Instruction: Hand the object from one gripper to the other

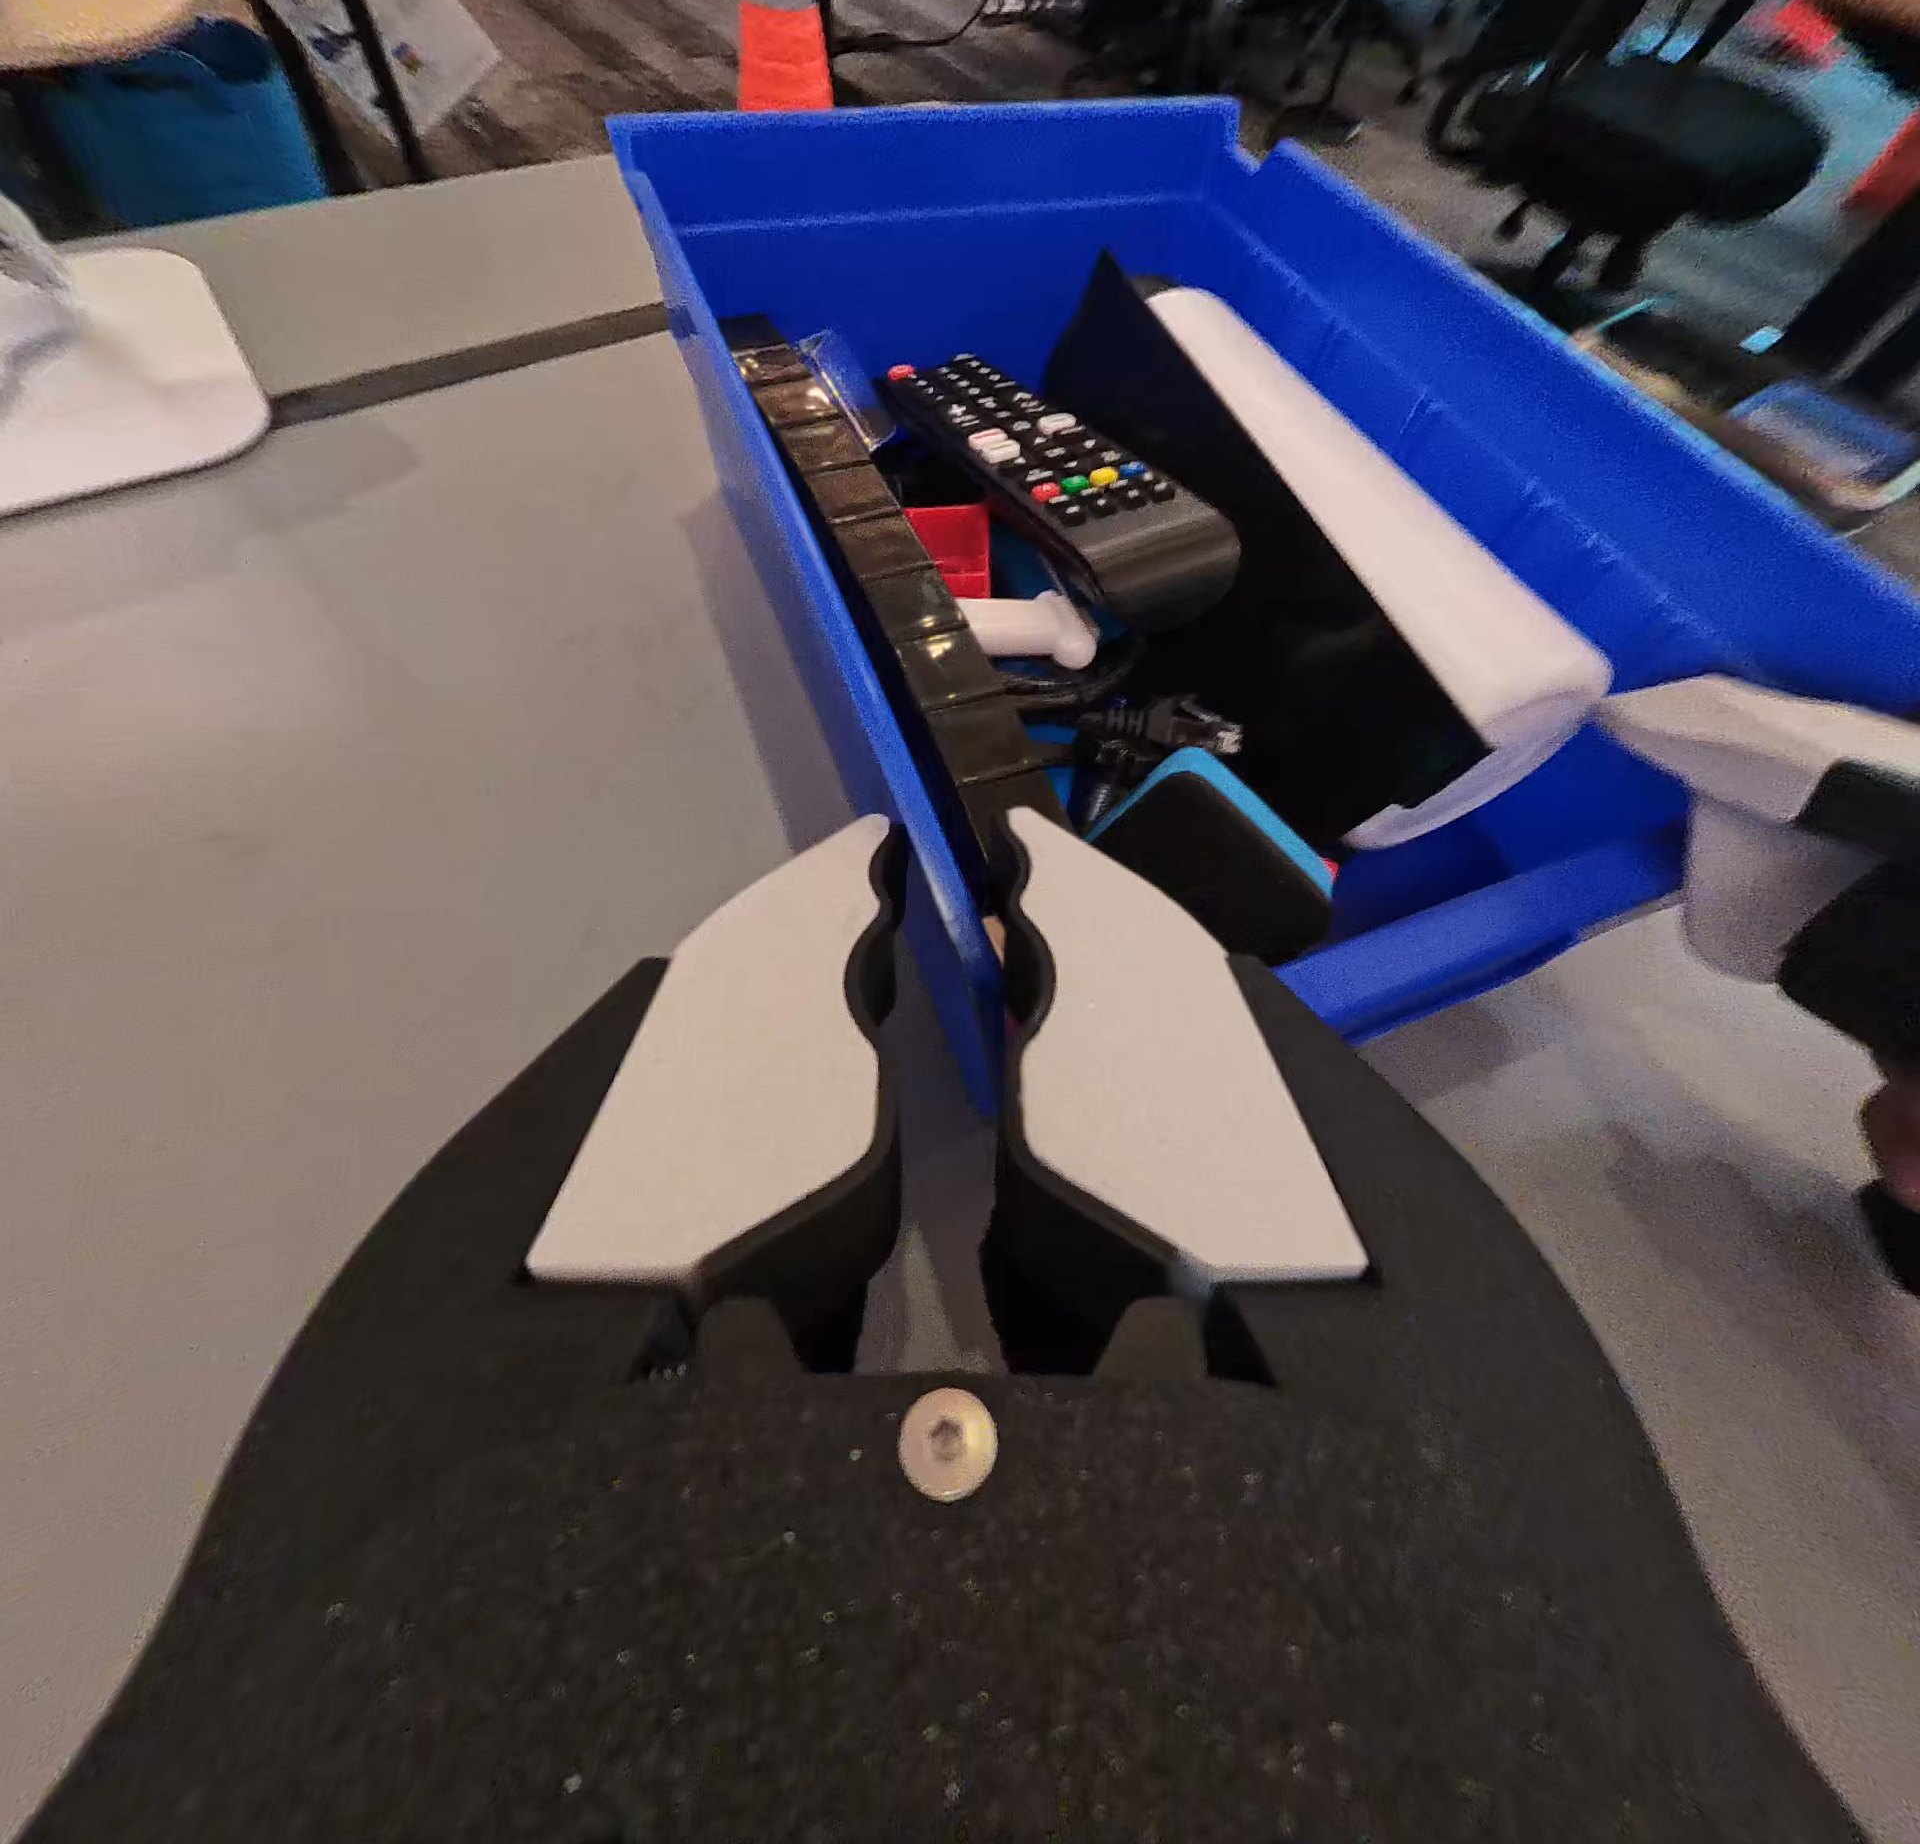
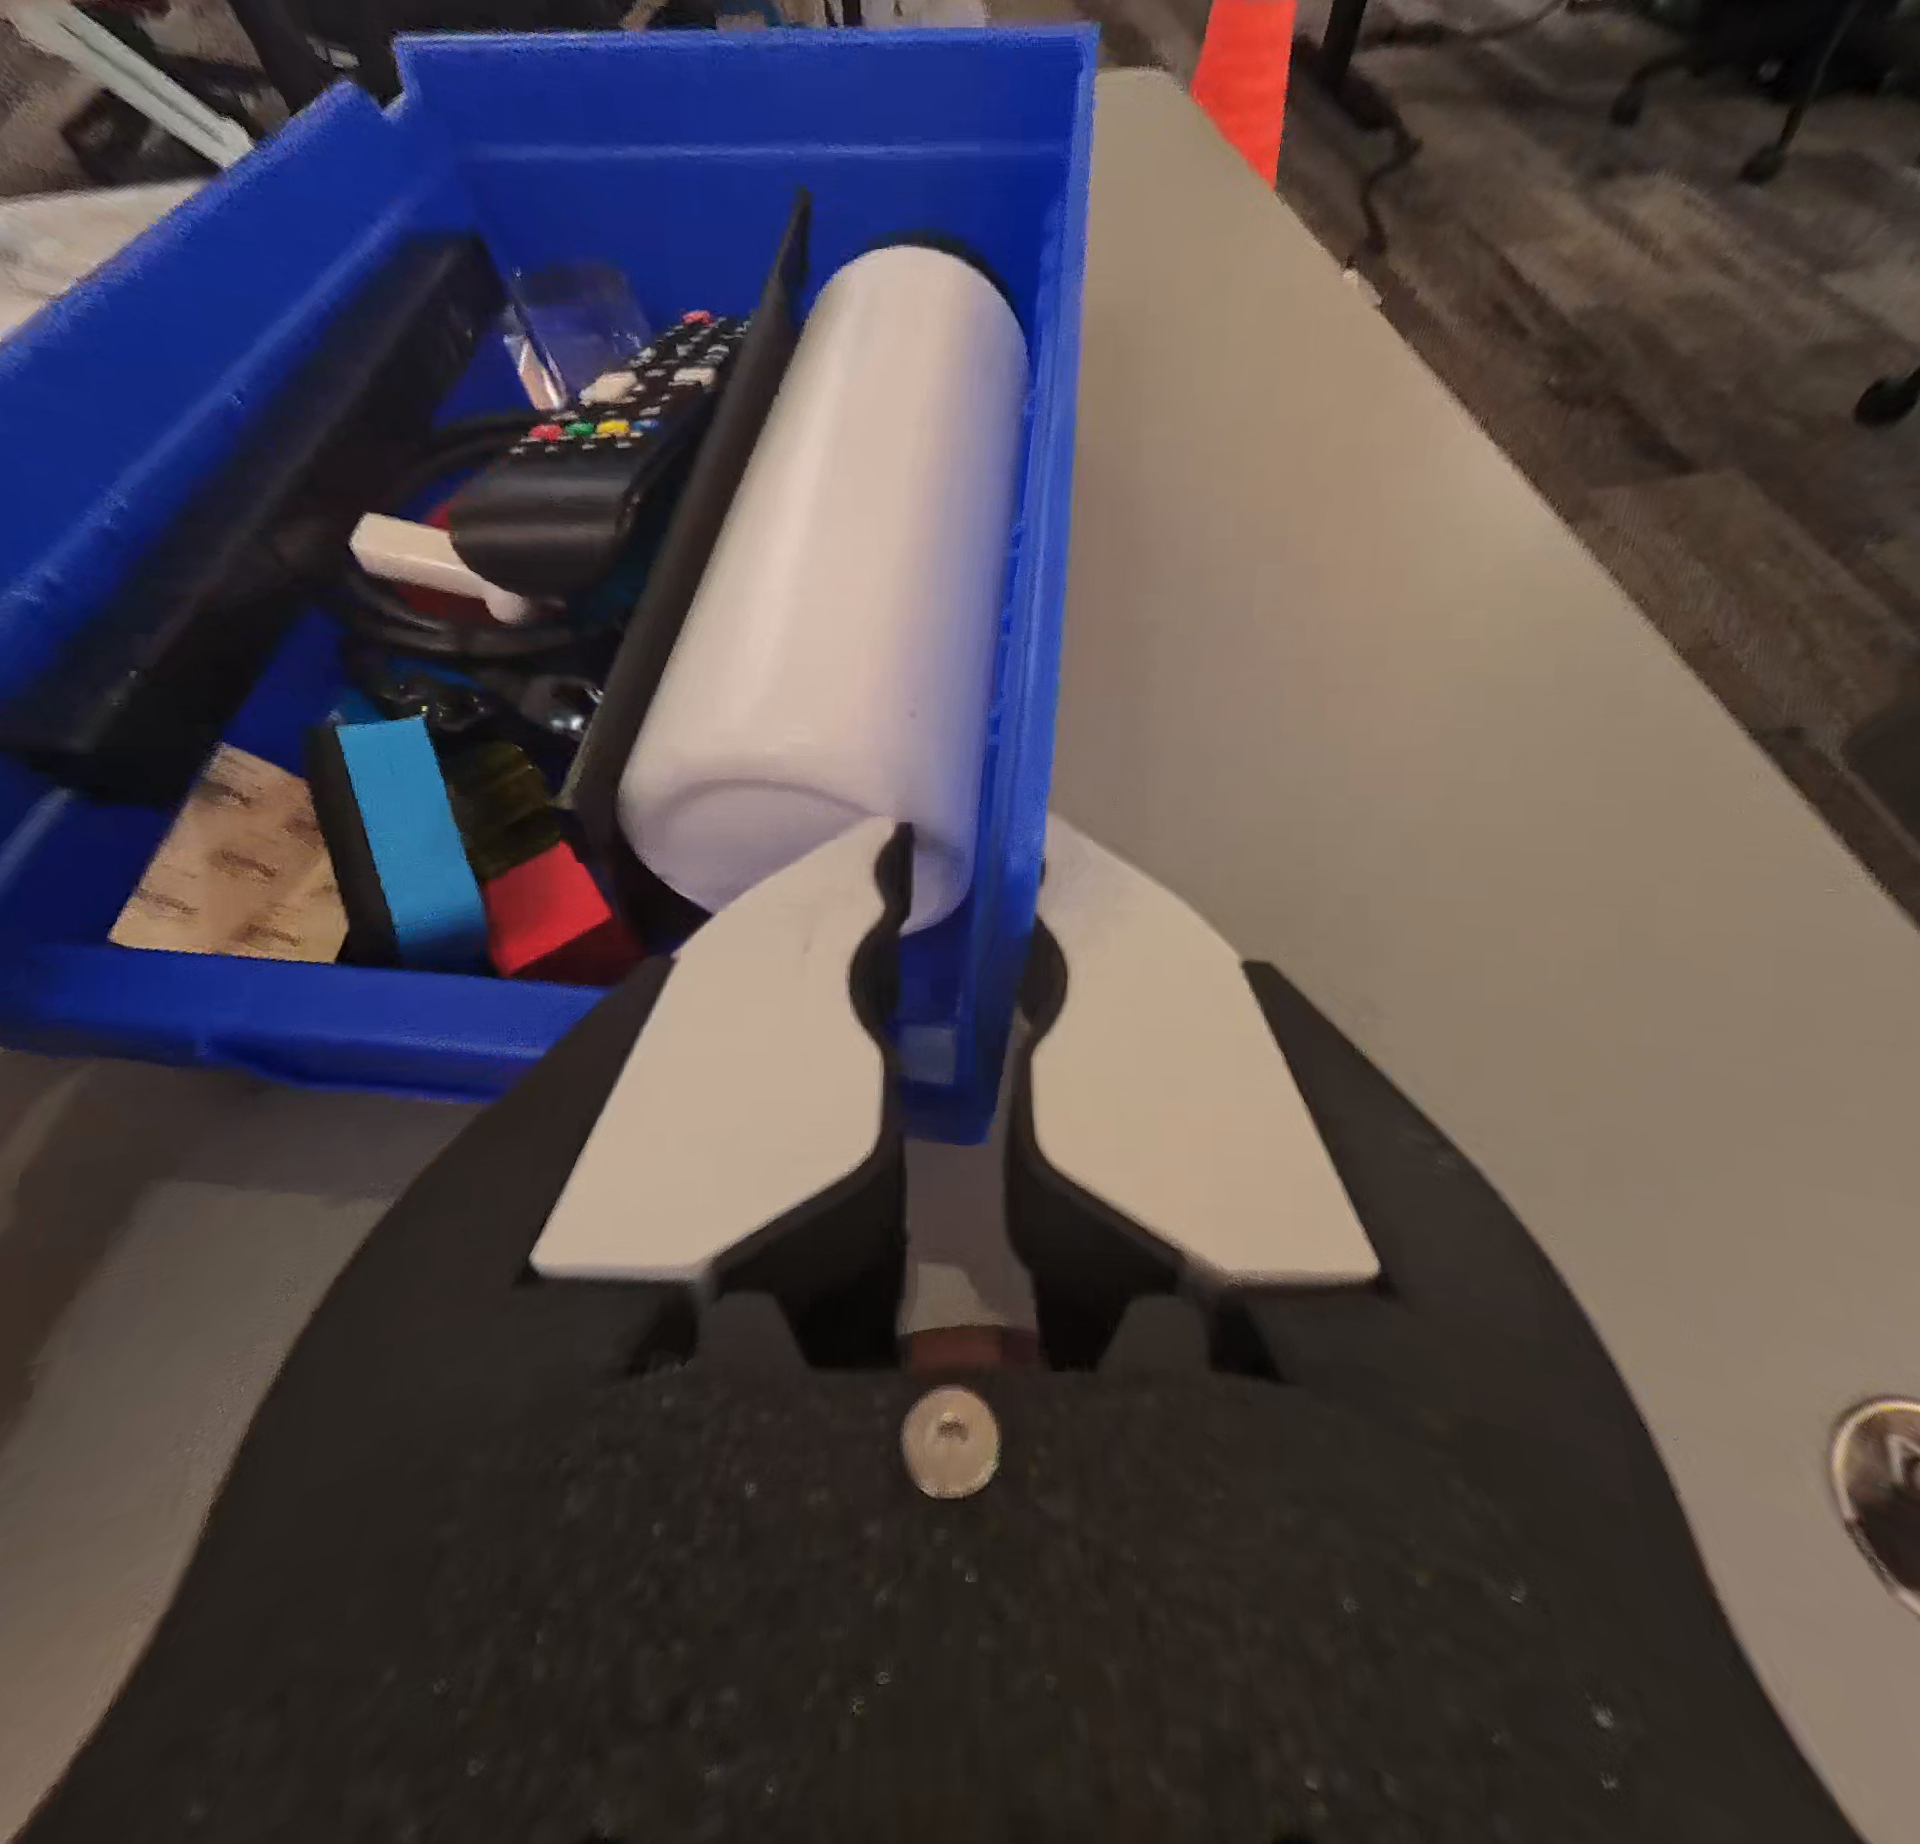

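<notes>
We have both tongs gripping 1 blue bin (image 1: 1091,184) by opposite side walls. Our left tongs (image 1: 951,838) are pinched on the bin's left wall near its front corner, 1 finger outside the wall and 1 inside, with little gap left between them. Our right tongs (image 2: 966,849) are clamped the same way on the bin's right wall near the front, the left finger inside beside the white cylinder (image 2: 831,568) and the right finger outside. In the left wrist view we also see the right tongs farther off, at the bin's far right front corner. The bin sits ahead of both tongs over the grey tabletop (image 1: 364,703); we cannot tell whether its base touches the surface. Inside it, just beyond our right tongs, the white cylinder lies lengthwise along the right wall, with a black divider panel (image 2: 707,506) standing beside it. Past that panel, toward our left tongs, lie a black remote control (image 1: 1060,475) with coloured buttons, a long black bar (image 1: 883,568) leaning along the left wall, a small white piece (image 1: 1029,631), black cables (image 1: 1153,724), a blue-and-black eraser block (image 2: 405,838) and a red block (image 2: 545,911). Beyond the bin, off the tabletop, stands an orange cone (image 1: 784,18) on the carpet.
</notes>
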Available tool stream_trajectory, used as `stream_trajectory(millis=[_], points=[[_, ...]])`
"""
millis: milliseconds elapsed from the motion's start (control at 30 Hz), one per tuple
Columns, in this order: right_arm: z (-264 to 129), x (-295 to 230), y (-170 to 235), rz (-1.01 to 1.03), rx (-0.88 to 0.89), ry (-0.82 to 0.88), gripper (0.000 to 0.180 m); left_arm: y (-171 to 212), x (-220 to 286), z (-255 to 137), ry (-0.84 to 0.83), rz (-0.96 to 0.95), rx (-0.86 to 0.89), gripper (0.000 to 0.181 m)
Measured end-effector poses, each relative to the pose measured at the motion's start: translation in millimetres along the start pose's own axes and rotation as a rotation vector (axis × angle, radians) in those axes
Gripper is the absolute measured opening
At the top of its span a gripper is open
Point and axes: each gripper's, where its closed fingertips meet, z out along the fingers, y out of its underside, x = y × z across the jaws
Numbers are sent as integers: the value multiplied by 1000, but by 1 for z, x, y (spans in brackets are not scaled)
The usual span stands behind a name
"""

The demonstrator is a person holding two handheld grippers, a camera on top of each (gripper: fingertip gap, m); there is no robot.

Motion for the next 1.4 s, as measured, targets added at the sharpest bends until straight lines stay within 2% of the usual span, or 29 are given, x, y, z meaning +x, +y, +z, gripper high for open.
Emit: stream_trajectory(millis=[67,233,400,700,800,933,1000,1100,1167,1233,1300,1400], points=[[0,5,0,28,-41,58,3,1,-3,-1,-33,21,-20,12],[-10,-28,-10,17,-39,67,2,-1,-32,-22,-137,49,17,4],[-14,-106,-27,-28,27,-31,2,1,-96,-71,-255,11,39,2],[-19,-281,-21,-108,59,-252,3,36,-223,-191,-515,-41,72,2],[-15,-316,-8,-108,45,-288,3,49,-250,-212,-569,-54,66,2],[-20,-331,2,-171,86,-320,4,63,-262,-221,-551,-146,53,3],[-20,-330,12,-180,71,-328,5,72,-257,-218,-493,-179,23,14],[-22,-337,19,-213,68,-400,21,74,-243,-218,-390,-237,38,38],[-27,-337,20,-239,55,-452,25,62,-234,-232,-323,-291,127,47],[-39,-333,12,-248,93,-495,28,41,-226,-266,-264,-292,286,55],[-53,-329,1,-273,151,-529,37,32,-228,-311,-278,-204,405,65],[-69,-328,-11,-379,249,-550,44,55,-270,-383,-516,-63,487,67]])
